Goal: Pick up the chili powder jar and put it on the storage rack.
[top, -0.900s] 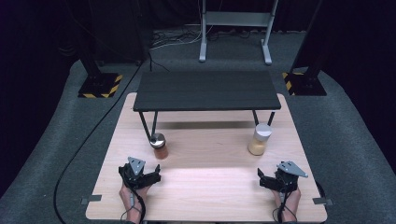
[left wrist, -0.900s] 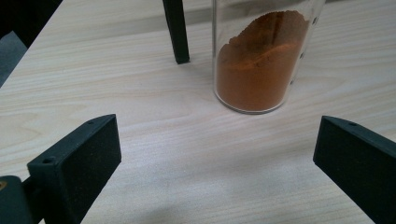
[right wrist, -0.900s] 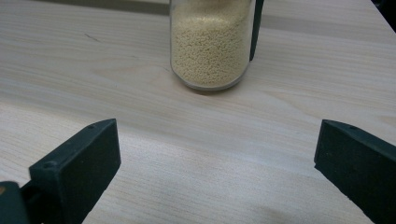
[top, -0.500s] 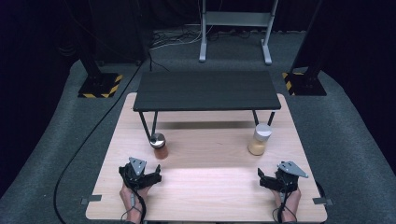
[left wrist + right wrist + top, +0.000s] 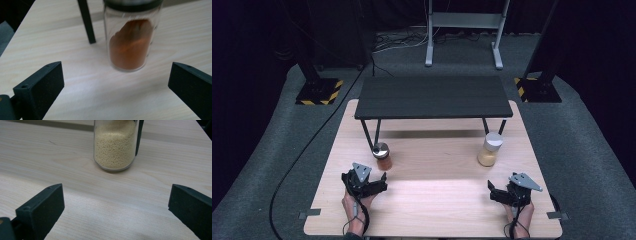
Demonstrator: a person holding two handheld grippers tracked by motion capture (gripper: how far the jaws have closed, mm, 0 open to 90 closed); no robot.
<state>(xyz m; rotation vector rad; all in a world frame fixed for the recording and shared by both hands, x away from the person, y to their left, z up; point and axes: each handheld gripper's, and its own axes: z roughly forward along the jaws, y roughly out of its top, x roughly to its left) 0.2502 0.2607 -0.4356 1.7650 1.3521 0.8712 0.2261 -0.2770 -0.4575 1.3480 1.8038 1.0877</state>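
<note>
A glass jar of orange-brown powder (image 5: pixel 383 156) with a metal lid stands on the wooden table (image 5: pixel 432 200), beside the left leg of a low black shelf (image 5: pixel 434 96). My left gripper (image 5: pixel 366 176) rests just in front of it, open and empty. In the left gripper view the jar (image 5: pixel 130 47) stands a short way beyond the gripper (image 5: pixel 115 85), whose jaws stand wide apart. A jar of pale yellow grains (image 5: pixel 490 150) stands near the shelf's right leg. My right gripper (image 5: pixel 507 188) lies open in front of it. The right gripper view shows this jar (image 5: pixel 115 147) ahead of the gripper (image 5: pixel 115 205), apart from it.
The black shelf stands on thin legs (image 5: pixel 86 21) over the table's far half; one leg (image 5: pixel 139 135) rises right behind the yellow jar. Bare wood lies between the two grippers. Grey carpet, a cable (image 5: pixel 312 145) and stand bases surround the table.
</note>
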